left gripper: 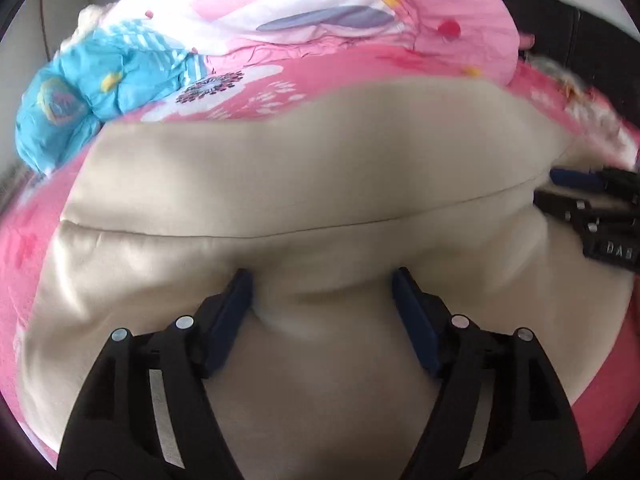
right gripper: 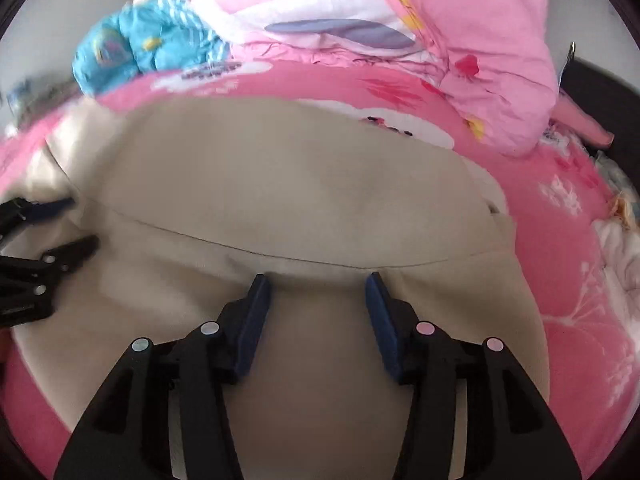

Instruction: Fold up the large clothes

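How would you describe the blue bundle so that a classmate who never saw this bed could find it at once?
Start at the pink flowered bedsheet that covers the bed. Beyond the beige garment lies a heaped pink quilt; the blue bundle sits at its left end. It is the only bright turquoise fabric there, crumpled, with small yellow marks.

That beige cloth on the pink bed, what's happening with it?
A person is folding a large beige fabric garment, spread on a pink flower-print bedsheet, using two hand-held black claws with blue pads. Both the left claw and right claw are open above the cloth, gripping nothing. One fold edge already runs across the garment. A bunched pink patterned quilt and a crumpled blue cloth lie behind it.
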### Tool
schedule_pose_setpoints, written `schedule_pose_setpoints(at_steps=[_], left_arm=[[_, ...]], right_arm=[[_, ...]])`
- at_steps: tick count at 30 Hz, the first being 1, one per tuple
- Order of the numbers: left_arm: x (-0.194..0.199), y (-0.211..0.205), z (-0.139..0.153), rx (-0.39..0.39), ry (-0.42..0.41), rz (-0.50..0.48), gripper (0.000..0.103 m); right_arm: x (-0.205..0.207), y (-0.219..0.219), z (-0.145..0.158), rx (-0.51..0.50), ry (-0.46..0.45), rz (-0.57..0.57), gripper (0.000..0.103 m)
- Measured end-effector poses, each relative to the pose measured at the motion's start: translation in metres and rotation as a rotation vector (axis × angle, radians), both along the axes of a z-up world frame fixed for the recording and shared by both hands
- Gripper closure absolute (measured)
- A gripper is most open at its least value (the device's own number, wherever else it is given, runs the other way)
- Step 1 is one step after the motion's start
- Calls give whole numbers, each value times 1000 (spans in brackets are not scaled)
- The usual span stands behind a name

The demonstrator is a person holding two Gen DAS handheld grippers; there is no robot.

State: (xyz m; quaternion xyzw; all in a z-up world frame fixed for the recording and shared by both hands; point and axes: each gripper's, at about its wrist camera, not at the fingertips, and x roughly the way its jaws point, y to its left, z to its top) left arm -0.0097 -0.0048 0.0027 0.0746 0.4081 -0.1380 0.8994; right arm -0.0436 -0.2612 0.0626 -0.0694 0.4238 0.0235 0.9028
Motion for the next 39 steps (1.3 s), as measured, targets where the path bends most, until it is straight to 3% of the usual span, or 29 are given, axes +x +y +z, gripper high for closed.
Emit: schedule_pose_setpoints(at_steps=[2, 4, 5, 6, 7, 9, 10, 12, 14, 15, 19, 21, 22, 23, 25, 27, 28, 31, 32, 33, 34, 36, 38, 39], left_arm=[[6, 4, 5, -16, 39, -10, 33], [7, 6, 22, -29, 58, 20, 44], [-9, 12, 29, -63, 41, 35, 57], [-32, 20, 43, -175, 3, 29, 69], [-37, 22, 47, -230, -5, 19, 74], [-16, 20, 56, -296, 5, 37, 99], [-4, 17, 50, -301, 30, 36, 101], [34, 4, 4, -252, 150, 48, 100], [45, 15, -18, -344, 184, 61, 99], [47, 20, -19, -386, 198, 56, 99], [48, 31, -3, -456, 264, 40, 100], [38, 39, 17, -503, 221, 72, 101], [33, 37, 27, -506, 181, 51, 101], [29, 29, 34, -491, 157, 6, 101], [36, 10, 24, -443, 180, -34, 101], [46, -3, -7, -361, 213, 29, 100], [43, -7, -19, -347, 166, 54, 100], [36, -11, -13, -307, 134, 59, 100], [37, -8, -7, -324, 157, 55, 100], [38, 0, 1, -393, 174, 66, 101], [36, 12, 10, -510, 175, 70, 101], [38, 25, 21, -630, 133, 44, 100], [50, 37, 9, -654, 167, 82, 95], [60, 45, -7, -659, 226, 134, 100]], right_arm=[[-3, 8, 8, -62, 16, 8, 55], [-6, 8, 22, -58, 61, -29, 55], [-7, 13, 31, -47, 51, -31, 56], [-13, 22, 44, -22, 15, -15, 56], [-15, 30, 59, 15, -22, 17, 56], [-6, 44, 69, 69, -35, 64, 56], [7, 54, 67, 91, -27, 95, 56], [34, 70, 45, 87, 32, 121, 56], [59, 74, -7, 6, 87, 115, 55], [58, 69, -11, 41, 64, 113, 55], [57, 60, 6, 85, 118, 107, 56], [56, 61, 33, 86, 108, 72, 58], [52, 63, 47, 84, 60, 87, 58], [53, 67, 51, 70, 41, 104, 58], [65, 74, 32, 21, 95, 114, 58], [75, 76, -3, 5, 119, 117, 57], [74, 76, -12, -7, 102, 109, 57], [72, 86, -4, -67, 105, 114, 57], [74, 85, 4, -56, 130, 112, 57], [75, 80, 16, -14, 147, 97, 57], [75, 75, 27, 22, 138, 90, 57], [74, 67, 37, 47, 98, 84, 57], [82, 53, 19, 30, 122, 53, 57], [84, 42, 4, 83, 120, 71, 57]])
